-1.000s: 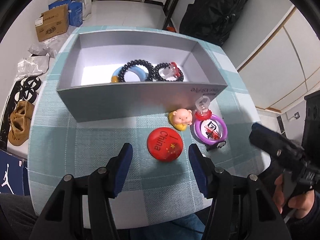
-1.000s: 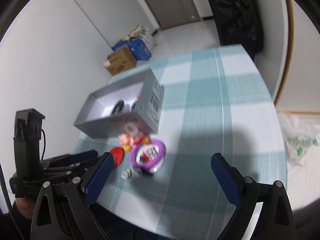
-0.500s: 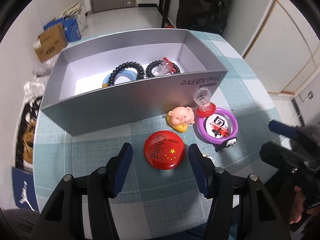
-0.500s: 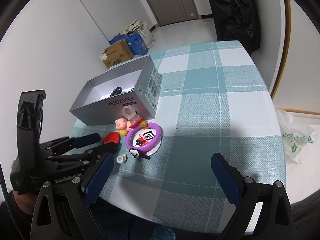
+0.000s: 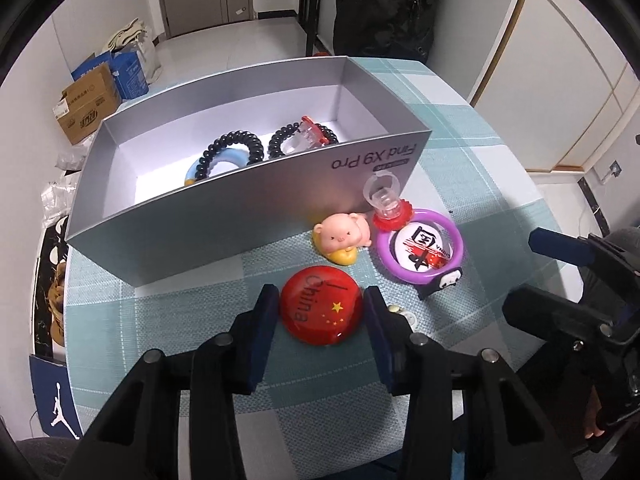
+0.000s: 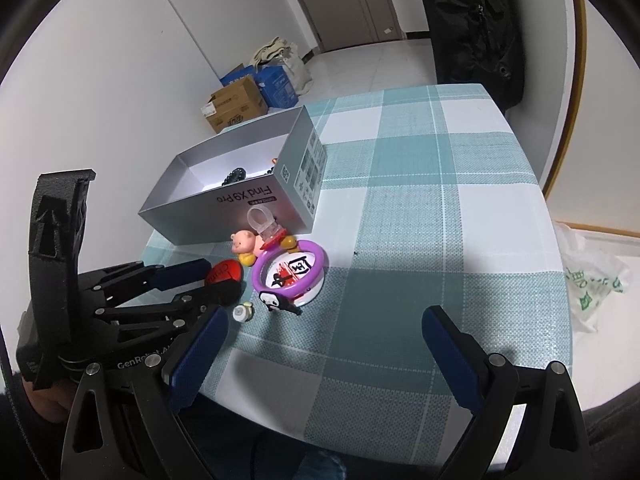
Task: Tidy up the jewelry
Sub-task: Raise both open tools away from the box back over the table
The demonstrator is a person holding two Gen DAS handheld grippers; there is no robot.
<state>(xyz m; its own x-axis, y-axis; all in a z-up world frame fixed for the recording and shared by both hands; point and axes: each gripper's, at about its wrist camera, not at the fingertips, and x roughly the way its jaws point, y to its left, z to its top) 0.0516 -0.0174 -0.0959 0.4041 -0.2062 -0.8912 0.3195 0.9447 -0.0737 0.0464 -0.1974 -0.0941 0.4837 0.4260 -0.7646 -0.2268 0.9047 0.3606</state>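
boxes: 1 grey box (image 5: 224,216) | beaded bracelets in it: 2 (image 5: 234,148) | badges: 2 (image 5: 320,310) | pig figure: 1 (image 5: 340,234) | purple ring: 1 (image 5: 384,256) | grippers: 2 (image 5: 320,312)

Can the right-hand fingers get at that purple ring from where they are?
Probably yes. The right gripper stands wide open over bare tablecloth, and nothing lies between it and the purple ring. Only the small black figure leans on the ring's near edge.

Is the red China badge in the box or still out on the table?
Out. The red China badge lies on the table in front of the box, between the left gripper's closing jaws.
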